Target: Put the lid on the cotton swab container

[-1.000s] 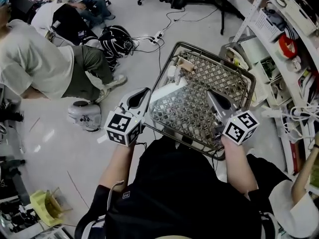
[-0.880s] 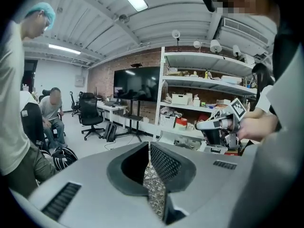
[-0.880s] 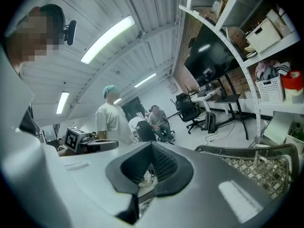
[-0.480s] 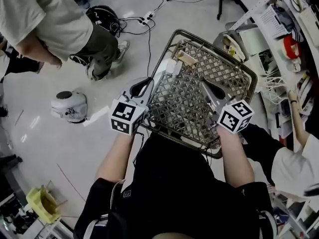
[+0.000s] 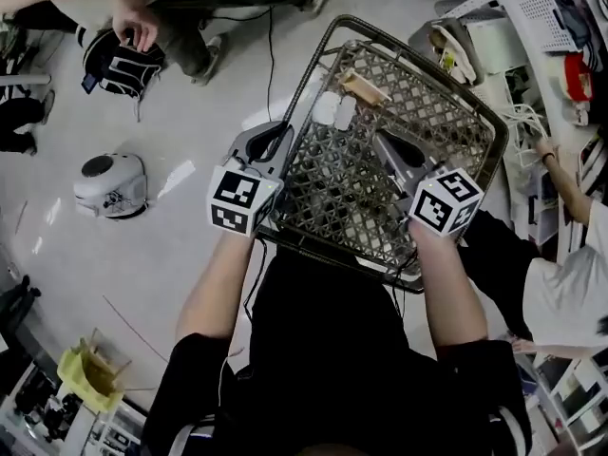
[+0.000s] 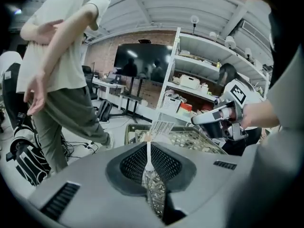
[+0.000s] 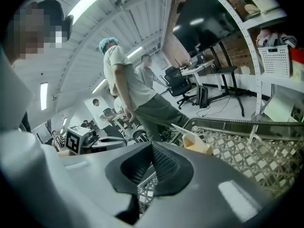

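Note:
A metal wire basket [image 5: 313, 60] stands in front of me. At its far end lie a small tan box [image 5: 364, 86] and two pale rounded pieces [image 5: 332, 109]; whether these are the container and lid I cannot tell. My left gripper [image 5: 273, 141] is at the basket's left rim with its jaws together and nothing in them. Over the basket's middle, the right gripper [image 5: 388, 147] is shut too and empty. In the right gripper view the tan box [image 7: 196, 144] lies ahead on the mesh, with the left gripper [image 7: 97, 142] off to the left. The right gripper [image 6: 214, 118] shows in the left gripper view.
A person bends over a black bag [image 5: 119, 65] on the floor at upper left. A white round appliance [image 5: 109, 183] sits on the floor to the left. Cluttered shelves [image 5: 541, 27] line the right side, where another person's arm [image 5: 565, 183] reaches.
My view has swung, so the basket sits higher in frame. The person at the left has moved to the bag. Both grippers stay shut at the basket.

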`<state>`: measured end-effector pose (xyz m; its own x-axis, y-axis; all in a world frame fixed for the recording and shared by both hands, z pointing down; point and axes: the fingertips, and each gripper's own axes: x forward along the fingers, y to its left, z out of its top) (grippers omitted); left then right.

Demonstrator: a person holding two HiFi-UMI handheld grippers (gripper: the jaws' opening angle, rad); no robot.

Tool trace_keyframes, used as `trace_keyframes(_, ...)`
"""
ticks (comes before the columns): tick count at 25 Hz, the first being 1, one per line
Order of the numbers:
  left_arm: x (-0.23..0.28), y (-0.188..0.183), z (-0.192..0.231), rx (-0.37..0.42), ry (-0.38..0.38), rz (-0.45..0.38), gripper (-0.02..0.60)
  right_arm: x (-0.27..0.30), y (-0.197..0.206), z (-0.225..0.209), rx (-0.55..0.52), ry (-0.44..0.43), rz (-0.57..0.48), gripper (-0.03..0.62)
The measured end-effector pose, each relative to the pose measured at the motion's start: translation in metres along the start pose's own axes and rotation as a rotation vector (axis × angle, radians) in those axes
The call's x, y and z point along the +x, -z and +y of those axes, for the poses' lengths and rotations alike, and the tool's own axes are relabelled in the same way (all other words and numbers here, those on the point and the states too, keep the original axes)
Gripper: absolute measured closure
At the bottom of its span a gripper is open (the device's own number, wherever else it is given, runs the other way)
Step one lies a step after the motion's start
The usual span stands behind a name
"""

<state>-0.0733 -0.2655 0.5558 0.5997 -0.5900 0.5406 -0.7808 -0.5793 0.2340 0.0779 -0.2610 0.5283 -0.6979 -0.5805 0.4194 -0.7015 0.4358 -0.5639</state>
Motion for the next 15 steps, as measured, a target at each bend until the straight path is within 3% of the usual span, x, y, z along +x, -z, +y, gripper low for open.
trace_keyframes(10,0.067,0.042,0.023,-0.013,0.054,0.045,0.563,0.055,0.032,-0.037,0.038,0.033,0.049,0.583)
trace_keyframes(15,0.099,0.055,0.021,0.034,0.075,0.083,0.563,0.068,0.036,-0.052,0.053,0.049,0.057,0.583)
